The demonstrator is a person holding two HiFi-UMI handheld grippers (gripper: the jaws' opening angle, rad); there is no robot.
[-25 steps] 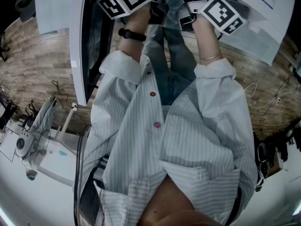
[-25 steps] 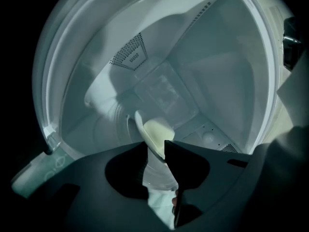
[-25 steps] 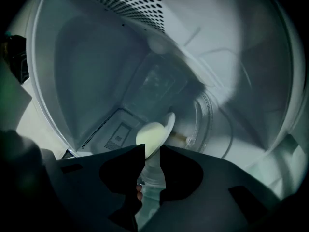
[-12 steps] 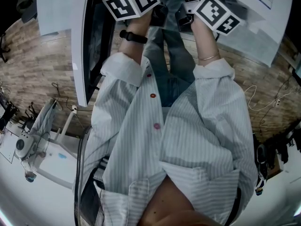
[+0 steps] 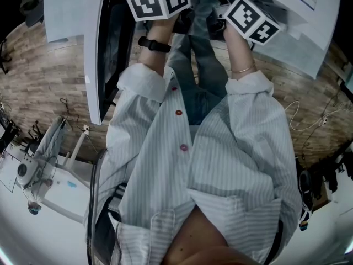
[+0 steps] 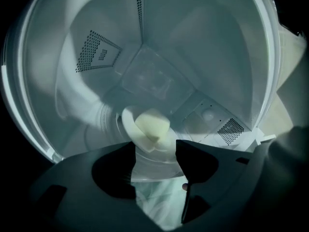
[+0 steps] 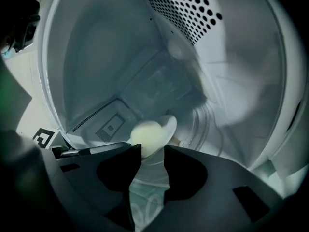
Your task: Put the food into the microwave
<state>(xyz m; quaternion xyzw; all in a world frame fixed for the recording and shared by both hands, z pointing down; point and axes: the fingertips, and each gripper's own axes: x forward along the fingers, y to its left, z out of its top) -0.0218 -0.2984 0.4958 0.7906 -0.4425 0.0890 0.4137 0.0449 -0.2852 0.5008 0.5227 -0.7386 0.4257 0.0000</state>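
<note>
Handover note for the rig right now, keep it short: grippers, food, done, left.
Left gripper: open, jaws have just been opening, plate rim between them, not pressed.
Right gripper: open, jaws have also just been opening, plate rim between them.
Food is on the plate, inside the microwave.
Done: food in.
Left: back both grippers out, then likely shut the open door.

Right gripper [image 7: 152, 152]: jaws apart, just been opening; dish rim between them.
Food [image 7: 146, 135]: pale lump on white dish [image 7: 170, 123].
Microwave [image 7: 203, 18]: perforated wall above.
</note>
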